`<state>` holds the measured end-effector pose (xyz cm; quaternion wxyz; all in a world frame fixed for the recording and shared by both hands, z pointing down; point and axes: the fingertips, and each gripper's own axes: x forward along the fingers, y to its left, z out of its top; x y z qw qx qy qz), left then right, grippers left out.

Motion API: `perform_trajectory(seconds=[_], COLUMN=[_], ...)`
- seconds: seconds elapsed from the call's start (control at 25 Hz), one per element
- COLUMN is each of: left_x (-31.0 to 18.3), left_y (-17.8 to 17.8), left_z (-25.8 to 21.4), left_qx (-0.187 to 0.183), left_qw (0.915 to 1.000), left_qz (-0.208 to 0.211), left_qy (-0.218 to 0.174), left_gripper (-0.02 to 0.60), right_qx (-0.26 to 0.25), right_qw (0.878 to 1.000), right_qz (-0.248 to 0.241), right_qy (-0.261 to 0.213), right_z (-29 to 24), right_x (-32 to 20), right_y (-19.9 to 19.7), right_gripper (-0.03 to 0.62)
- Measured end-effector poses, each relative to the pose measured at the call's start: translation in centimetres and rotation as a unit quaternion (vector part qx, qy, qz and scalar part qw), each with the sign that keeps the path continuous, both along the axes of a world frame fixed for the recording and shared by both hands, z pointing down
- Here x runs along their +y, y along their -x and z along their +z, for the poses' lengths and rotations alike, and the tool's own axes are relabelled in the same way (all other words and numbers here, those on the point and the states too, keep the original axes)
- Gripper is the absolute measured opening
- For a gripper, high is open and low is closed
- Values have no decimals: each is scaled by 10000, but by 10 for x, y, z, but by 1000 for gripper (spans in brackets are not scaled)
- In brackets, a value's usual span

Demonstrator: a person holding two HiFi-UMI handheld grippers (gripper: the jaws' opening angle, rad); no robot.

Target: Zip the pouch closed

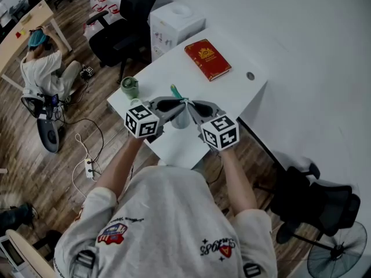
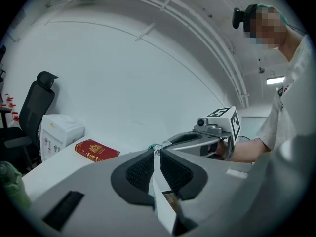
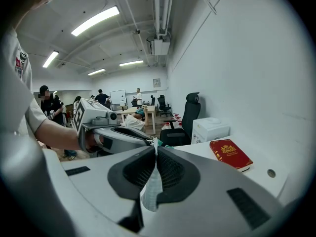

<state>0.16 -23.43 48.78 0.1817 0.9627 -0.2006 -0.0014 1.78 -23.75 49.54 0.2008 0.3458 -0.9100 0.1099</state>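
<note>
A: Got hold of the pouch yet?

B: Yes. Held up over the table, seemingly clear of it. Pinched flat in the left gripper along one thin white edge; clamped tight in the right gripper too, with mesh cloth hanging down from between the pads.

A: Open on either side?

B: No. Closed on cloth both sides, tip to tip, almost touching.

A: Which step, then?

B: Looks like the set-up: bracing one end, hunting for the zipper tab with the other. Cannot tell whether gripped on the tab itself or only on cloth beside it.

A: And next?

B: Probably keep the left end still and taut, then draw the right gripper sideways along the opening, level, without twisting. Check for the tab first; re-grip if missed.

A: Anything nearby to mind?

B: Red book and green cup on the table, well apart from the work.
</note>
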Motion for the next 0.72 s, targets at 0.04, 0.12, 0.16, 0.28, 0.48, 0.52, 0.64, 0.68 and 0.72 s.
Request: perform_trajectory(seconds=[0.04,0.12,0.16,0.28,0.48,0.52,0.64,0.68,0.72], left_x=[-1,0,1,2,2,2,3,3,3], left_y=[0,-3,-5,-11,-17,-18,-19,-19,-18], left_z=[1,2,3,6,11,12,16,19,21], left_qx=[-3,-15,-38,-189,-370,-417,-521,-538,-548], left_qw=[10000,10000,10000,9996,9987,9985,9980,9980,9980], left_qz=[-17,14,52,117,245,274,300,289,272], left_qy=[12,13,-16,-186,-254,-246,-191,-162,-132], left_gripper=[35,21,15,8,5,5,5,5,3], right_qx=[-9,-56,-77,-86,-170,-188,-211,-213,-214], right_qw=[10000,10000,9999,9998,9994,9993,9991,9990,9989], right_qz=[2,26,44,68,59,53,41,33,22], right_qy=[16,66,91,138,282,307,361,382,407], right_z=[1,3,4,9,16,17,22,24,26], right_x=[1,2,2,3,4,5,7,7,8], right_y=[0,-4,-6,-11,-19,-20,-21,-20,-20], right_gripper=[17,17,17,17,17,17,15,15,15])
